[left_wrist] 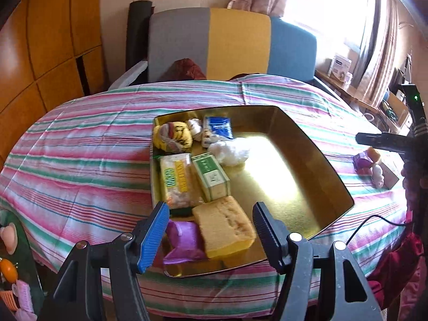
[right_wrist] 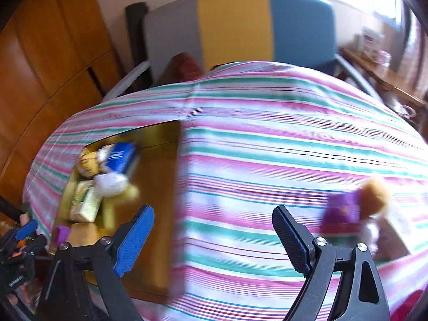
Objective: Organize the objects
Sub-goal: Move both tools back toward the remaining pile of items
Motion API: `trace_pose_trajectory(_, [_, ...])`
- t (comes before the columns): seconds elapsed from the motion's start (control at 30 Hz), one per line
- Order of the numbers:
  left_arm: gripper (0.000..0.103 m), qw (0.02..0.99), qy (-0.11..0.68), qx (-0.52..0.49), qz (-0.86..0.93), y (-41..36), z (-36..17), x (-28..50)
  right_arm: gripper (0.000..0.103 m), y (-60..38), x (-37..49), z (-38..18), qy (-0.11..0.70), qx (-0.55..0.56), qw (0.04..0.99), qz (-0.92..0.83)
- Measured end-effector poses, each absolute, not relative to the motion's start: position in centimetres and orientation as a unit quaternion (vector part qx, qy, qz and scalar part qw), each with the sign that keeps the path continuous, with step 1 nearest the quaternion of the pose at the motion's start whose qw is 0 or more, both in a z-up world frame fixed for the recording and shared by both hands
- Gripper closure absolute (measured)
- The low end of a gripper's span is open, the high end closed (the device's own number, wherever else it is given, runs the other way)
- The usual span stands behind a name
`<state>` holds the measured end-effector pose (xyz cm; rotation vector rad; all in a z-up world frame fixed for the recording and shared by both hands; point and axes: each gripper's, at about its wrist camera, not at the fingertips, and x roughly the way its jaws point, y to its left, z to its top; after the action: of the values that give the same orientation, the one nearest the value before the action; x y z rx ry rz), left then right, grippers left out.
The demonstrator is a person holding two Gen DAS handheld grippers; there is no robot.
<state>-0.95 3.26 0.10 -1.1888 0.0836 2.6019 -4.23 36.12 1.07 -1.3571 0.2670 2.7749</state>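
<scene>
A gold tray (left_wrist: 329, 176) lies on the striped tablecloth (left_wrist: 80, 165). In its left half are a yellow sponge (left_wrist: 223, 226), a purple bag (left_wrist: 182, 240), a green box (left_wrist: 211, 175), a yellow-labelled packet (left_wrist: 178, 179), a striped sock bundle (left_wrist: 174, 135), a blue packet (left_wrist: 218, 127) and white wadding (left_wrist: 230, 151). My left gripper (left_wrist: 210, 236) hangs open over the tray's near end, with the sponge lying below and between its fingers, untouched. My right gripper (right_wrist: 214, 243) is open above bare cloth, nothing between its fingers; the view is blurred. The tray (right_wrist: 157, 182) shows at its left. A purple and orange toy (right_wrist: 355, 208) lies to its right.
The same toy (left_wrist: 367, 160) lies at the table's right edge beside a small white item (left_wrist: 378, 174). The right gripper (left_wrist: 385, 141) shows there too. A grey, yellow and blue chair back (left_wrist: 230, 42) stands behind the table. Hair clips (left_wrist: 16, 289) lie at lower left.
</scene>
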Motion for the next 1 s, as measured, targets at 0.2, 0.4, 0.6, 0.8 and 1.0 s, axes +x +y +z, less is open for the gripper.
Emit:
trace_pose_trajectory(0.2, [0.037,0.161,0.049,-0.409,0.897,6.0,0.5,-0.8,0.012,44.2,-1.7,1.7,0.114,-0.416,0.104,0.896])
trace_pose_trajectory(0.4, [0.037,0.189,0.078,-0.409,0.89,9.7,0.7,-0.8,0.011,51.9,1.4,0.5,0.149,-0.355,0.218,0.897])
trace_pose_trajectory(0.6, [0.037,0.222,0.101,-0.407,0.88,14.0,0.9,-0.7,0.012,58.2,4.2,-1.1,0.302,-0.326,0.267,0.855])
trace_pose_trajectory(0.8, [0.037,0.266,0.114,-0.408,0.866,18.4,0.7,-0.1,0.009,59.6,5.3,-1.8,0.366,-0.309,0.267,0.836])
trace_pose_trajectory(1.0, [0.042,0.295,0.136,-0.418,0.849,22.5,0.0,0.0,0.009,59.9,5.8,-2.3,0.398,-0.301,0.262,0.826])
